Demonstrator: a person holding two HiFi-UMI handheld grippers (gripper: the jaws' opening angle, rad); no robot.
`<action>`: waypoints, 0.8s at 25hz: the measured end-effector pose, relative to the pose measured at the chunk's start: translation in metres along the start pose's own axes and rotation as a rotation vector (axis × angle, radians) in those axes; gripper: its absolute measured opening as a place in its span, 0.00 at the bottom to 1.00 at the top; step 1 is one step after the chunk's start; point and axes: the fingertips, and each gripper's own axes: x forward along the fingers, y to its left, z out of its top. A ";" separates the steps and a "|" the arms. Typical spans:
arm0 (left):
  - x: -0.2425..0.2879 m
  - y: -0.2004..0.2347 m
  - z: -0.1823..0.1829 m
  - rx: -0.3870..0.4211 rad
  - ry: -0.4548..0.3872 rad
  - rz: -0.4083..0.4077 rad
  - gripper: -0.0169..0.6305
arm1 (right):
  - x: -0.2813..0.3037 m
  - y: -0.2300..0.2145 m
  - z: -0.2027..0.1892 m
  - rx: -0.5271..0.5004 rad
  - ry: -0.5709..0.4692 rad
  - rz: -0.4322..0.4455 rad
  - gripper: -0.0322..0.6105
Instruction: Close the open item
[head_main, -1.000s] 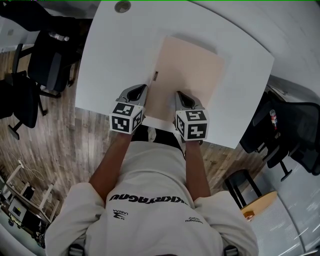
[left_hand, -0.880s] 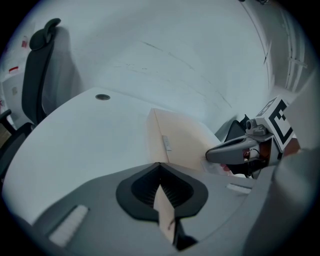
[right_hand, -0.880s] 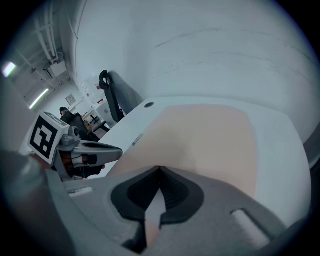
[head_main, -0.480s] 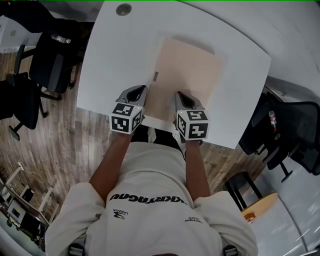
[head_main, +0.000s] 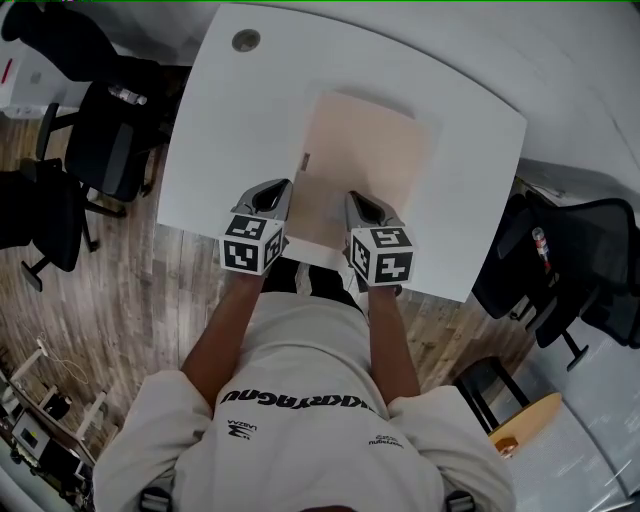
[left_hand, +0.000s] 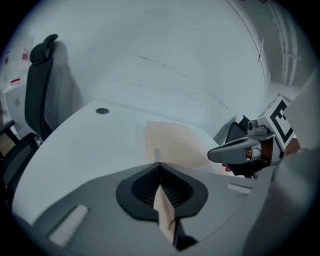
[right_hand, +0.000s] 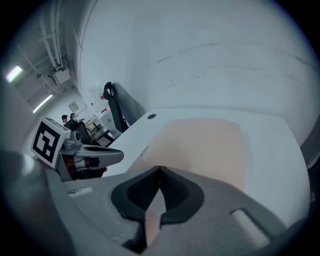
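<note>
Beige folder lay flat mid-table, its near edge toward the table's front. The left gripper and right gripper were each pinched tight on a thin beige sheet at that edge. We judged the cover gripped, closing in hand — next move needs both grippers travelling evenly until it lies flat.

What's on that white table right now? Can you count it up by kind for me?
Folder, beige: 1
Grippers: 2, the left gripper and the right gripper, each shut on the folder's near edge
Round cap set in the table: 1
Total: 4
</note>
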 end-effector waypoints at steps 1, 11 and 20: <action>-0.002 -0.002 0.002 0.004 -0.007 0.002 0.04 | -0.003 0.001 0.003 -0.003 -0.013 0.002 0.05; -0.024 -0.028 0.022 0.039 -0.072 0.019 0.04 | -0.035 0.011 0.018 -0.026 -0.126 0.022 0.05; -0.038 -0.057 0.045 0.096 -0.132 0.017 0.04 | -0.062 0.013 0.042 -0.030 -0.242 0.019 0.05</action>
